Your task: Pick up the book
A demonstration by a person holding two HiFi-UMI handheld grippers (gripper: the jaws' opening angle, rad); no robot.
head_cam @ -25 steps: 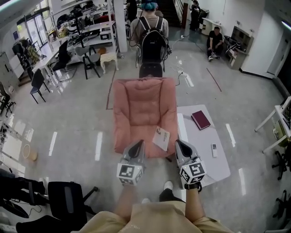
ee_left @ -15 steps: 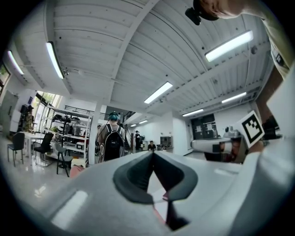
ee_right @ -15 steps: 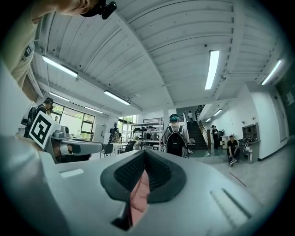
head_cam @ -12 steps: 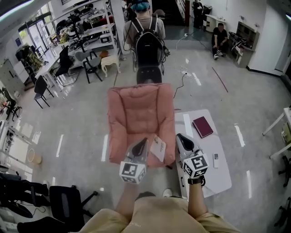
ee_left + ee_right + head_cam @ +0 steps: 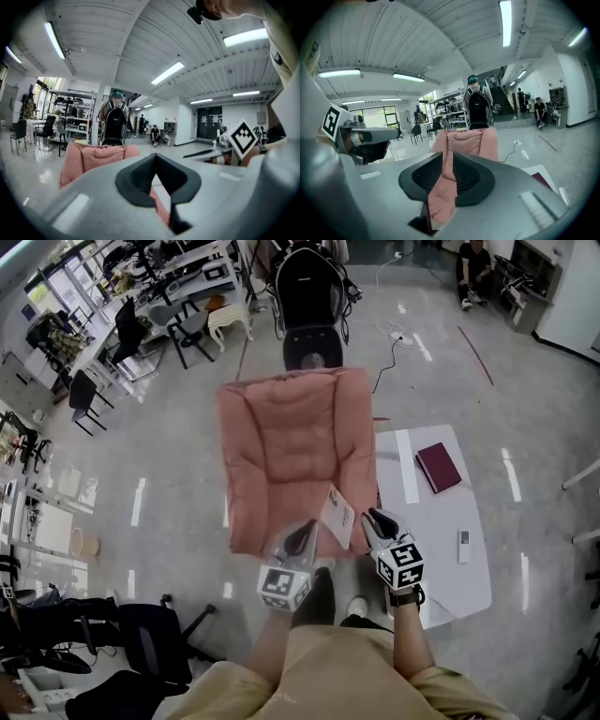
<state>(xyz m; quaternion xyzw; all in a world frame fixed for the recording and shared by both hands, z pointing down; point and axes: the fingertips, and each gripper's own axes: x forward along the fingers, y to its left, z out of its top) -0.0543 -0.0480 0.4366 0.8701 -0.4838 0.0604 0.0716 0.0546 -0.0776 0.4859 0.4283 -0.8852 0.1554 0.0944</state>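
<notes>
The dark red hardcover book (image 5: 438, 467) lies flat on the far half of the low white rectangular table (image 5: 441, 563), which stands just beside the right side of the pink padded floor chair (image 5: 281, 442). The book's long axis runs away from the person along the table's length, with the far end leaning a little left. From the right gripper (image 5: 377, 517) it lies ahead and to the right, well apart. The left gripper (image 5: 302, 532) is farther still, with the chair's corner in between, so the right hand looks like the one for the reach. A thin white booklet (image 5: 337, 515) also rests on the chair's near right corner, between the two grippers and just beside the right one. It could be the thing meant instead, and I cannot tell which. A small white remote (image 5: 462, 540) lies on the table nearer the person, right of the right gripper. Both forearms stretch forward from the body, with the grippers side by side, pointing ahead and slightly down and their marker cubes turned up. In its own view the right gripper (image 5: 447, 161) has just been opening its jaws. They stand a narrow way apart with nothing between them, only the pink chair showing beyond. The left gripper (image 5: 155, 158) has its pads meeting at the tips, empty.
</notes>
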